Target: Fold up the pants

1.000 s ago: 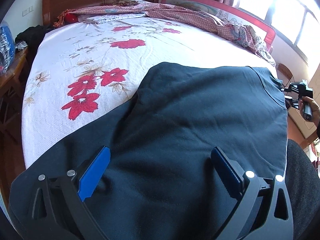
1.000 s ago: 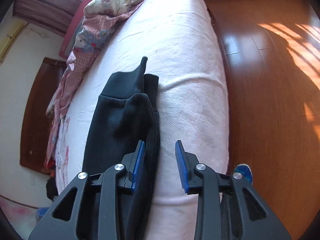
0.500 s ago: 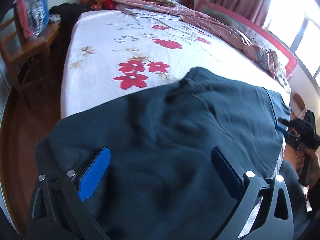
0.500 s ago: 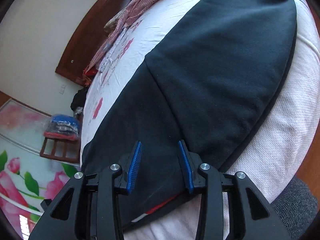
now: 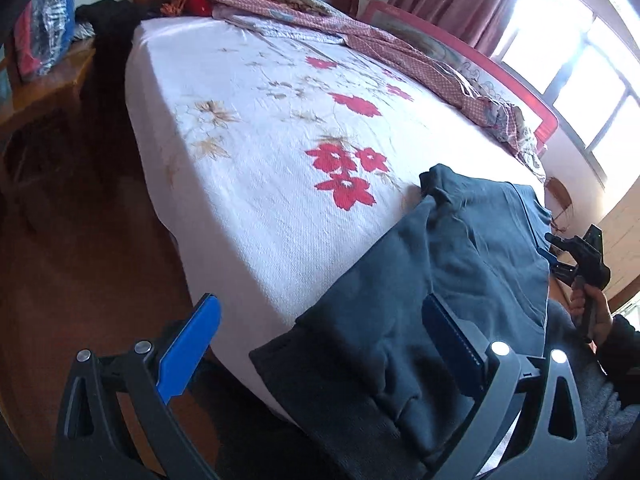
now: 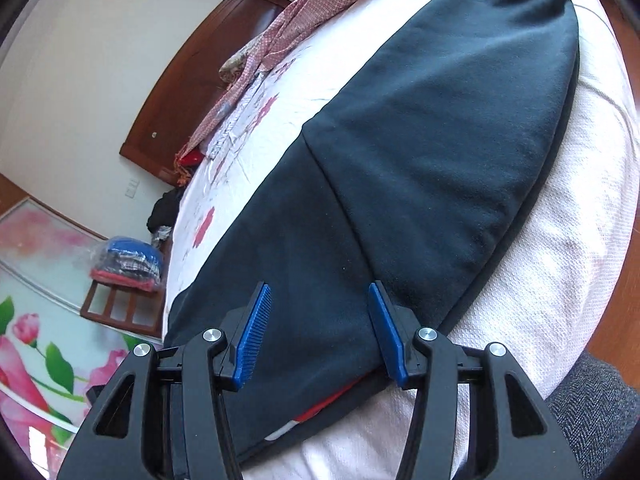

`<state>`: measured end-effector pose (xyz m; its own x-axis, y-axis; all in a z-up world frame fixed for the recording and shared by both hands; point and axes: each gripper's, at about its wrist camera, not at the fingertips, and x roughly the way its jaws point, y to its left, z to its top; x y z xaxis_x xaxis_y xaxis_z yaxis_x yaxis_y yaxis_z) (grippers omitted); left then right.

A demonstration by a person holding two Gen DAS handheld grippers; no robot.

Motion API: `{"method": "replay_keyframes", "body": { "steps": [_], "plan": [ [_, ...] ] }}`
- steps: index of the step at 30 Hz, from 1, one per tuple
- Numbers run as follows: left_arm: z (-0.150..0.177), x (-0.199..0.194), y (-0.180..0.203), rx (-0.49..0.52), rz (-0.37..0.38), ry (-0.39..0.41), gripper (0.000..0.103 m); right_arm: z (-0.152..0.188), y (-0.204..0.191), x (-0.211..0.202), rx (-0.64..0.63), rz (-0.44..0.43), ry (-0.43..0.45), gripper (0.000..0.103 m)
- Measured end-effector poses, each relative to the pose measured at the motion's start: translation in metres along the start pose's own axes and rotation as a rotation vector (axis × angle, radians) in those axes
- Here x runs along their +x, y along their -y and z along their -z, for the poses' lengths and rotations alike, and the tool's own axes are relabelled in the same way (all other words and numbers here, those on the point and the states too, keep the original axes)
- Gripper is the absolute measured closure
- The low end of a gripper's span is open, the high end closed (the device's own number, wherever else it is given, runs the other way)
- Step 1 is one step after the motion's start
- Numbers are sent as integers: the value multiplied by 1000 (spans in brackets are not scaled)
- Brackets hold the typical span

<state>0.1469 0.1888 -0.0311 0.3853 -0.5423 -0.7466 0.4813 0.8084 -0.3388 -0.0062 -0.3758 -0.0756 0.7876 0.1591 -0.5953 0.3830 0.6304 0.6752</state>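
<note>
Pants (image 6: 420, 152) lay along the bed (image 5: 280, 128) edge, long axis running away from the right gripper (image 6: 320, 328), its fingers opening over cloth without pinching, while the left gripper (image 5: 320, 348) gaped empty above the cuffs.

No writing, brand, number or sign can be read in either view. The only label-like thing is a red and white strip (image 6: 320, 412) at the near edge of the dark fleece pants (image 6: 420, 152), low in the right wrist frame; whether it bears letters cannot be told.
</note>
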Motion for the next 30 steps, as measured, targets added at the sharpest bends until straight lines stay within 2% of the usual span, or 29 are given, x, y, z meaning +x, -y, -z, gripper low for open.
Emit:
{"method": "replay_keyframes", "body": {
  "steps": [2, 3, 4, 5, 6, 7, 9, 12, 14, 16, 19, 21, 22, 23, 25, 27, 28, 29, 30],
  "plan": [
    [3, 16, -1, -1, 25, -28, 3, -2, -1, -1, 0, 17, -4, 53],
    [5, 22, -3, -5, 34, -40, 8, -1, 0, -1, 4, 23, -5, 53],
    [7, 25, -4, -13, 45, -49, 15, -2, -1, 0, 6, 29, -7, 53],
    [10, 26, -5, -22, 56, -59, 30, -3, -1, 2, 8, 35, -7, 53],
    [11, 25, -3, -22, 53, -62, 37, -1, -2, 1, 11, 41, -8, 53],
    [12, 22, 1, -13, 23, -50, 40, -1, -1, 0, 13, 44, -9, 53],
    [13, 14, 12, -8, -38, -40, 54, -2, -1, 1, 14, 51, -14, 53],
    [9, -3, 24, -28, -84, 0, 68, -3, 0, 3, 12, 55, -20, 53],
    [4, -16, 24, -47, -107, 32, 70, -3, 2, 2, 20, 41, -24, 53],
    [3, -19, 16, -67, -138, 34, 70, 2, 5, -1, 21, 21, -29, 53],
    [13, 9, -8, -164, -139, -60, 65, 4, 5, -1, 5, 27, -22, 53],
    [9, 8, 0, -131, -176, -20, 46, 3, 5, -2, 3, 26, -24, 53],
    [5, 8, 7, -105, -218, -36, 38, 2, 6, -3, 20, 23, -24, 53],
    [1, 5, 14, -81, -293, -54, 24, 2, 6, -7, 41, 20, -17, 53],
    [-4, -15, 30, -4, -383, -24, 21, 4, -3, -16, 40, -11, 1, 52],
    [-8, -45, 45, 54, -491, 44, 11, 10, -25, -22, -31, -67, -27, 52],
    [-9, -61, 55, 61, -495, 78, 11, 15, -37, -23, -75, -89, -49, 52],
    [-12, -74, 64, 48, -448, 103, 11, 21, -49, -22, -115, -111, -75, 52],
    [-13, -83, 75, 33, -369, 119, 9, 27, -59, -19, -143, -126, -104, 52]
  ]
}}
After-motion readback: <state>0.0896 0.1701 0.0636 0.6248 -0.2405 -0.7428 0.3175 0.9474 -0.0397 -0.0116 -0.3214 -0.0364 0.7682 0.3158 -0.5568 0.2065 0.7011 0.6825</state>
